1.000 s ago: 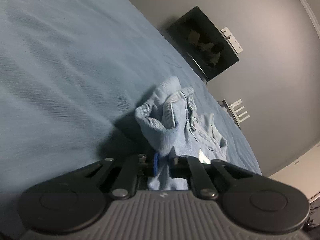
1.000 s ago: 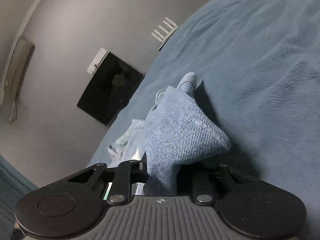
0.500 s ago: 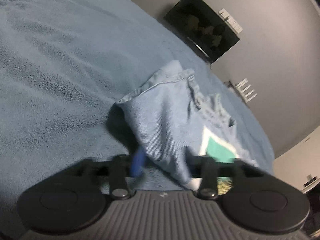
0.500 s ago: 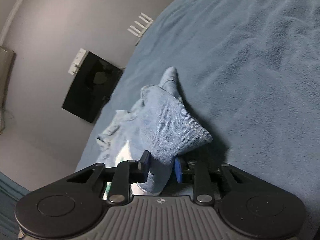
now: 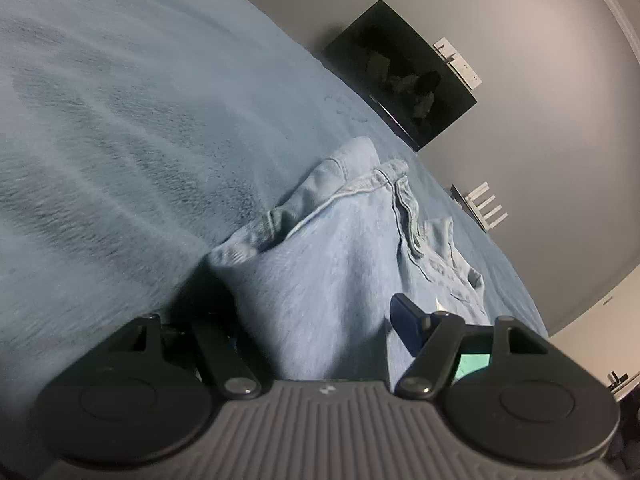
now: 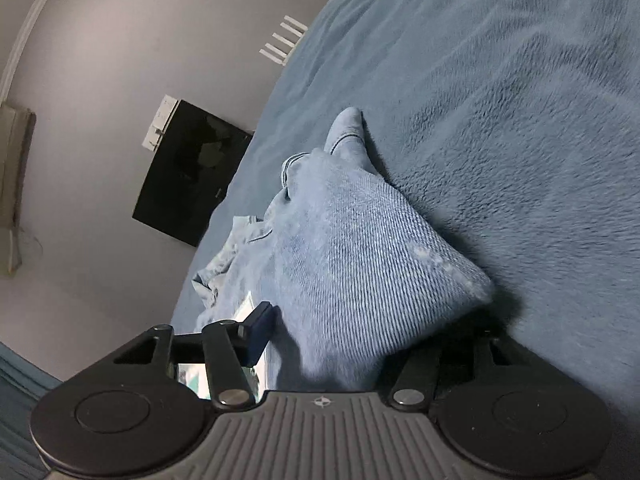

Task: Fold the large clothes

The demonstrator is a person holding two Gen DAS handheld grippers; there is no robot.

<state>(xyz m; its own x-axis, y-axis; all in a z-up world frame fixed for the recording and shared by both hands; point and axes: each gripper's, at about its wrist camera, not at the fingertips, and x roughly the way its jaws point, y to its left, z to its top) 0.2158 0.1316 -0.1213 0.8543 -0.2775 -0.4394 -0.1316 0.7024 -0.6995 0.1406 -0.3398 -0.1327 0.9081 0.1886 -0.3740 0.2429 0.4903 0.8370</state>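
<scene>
Jeans (image 5: 320, 280) lie bunched on my blue blanket (image 5: 120, 140), a dark screen (image 5: 400, 72) on the wall beyond. My left gripper (image 5: 316, 320) has just been opening: its jaws stand apart with denim lying loosely between them, unpinched. My right gripper (image 6: 352, 340) likewise has just been spreading, a folded corner of the jeans (image 6: 360, 260) lying between its parted fingers (image 6: 260, 332).

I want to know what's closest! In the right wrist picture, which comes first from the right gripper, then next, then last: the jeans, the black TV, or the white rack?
1. Jeans: lying between the right gripper's open jaws, on the blue blanket.
2. Black TV: left, on the wall past the bed.
3. White rack: top, farthest along the bed's edge.
</scene>
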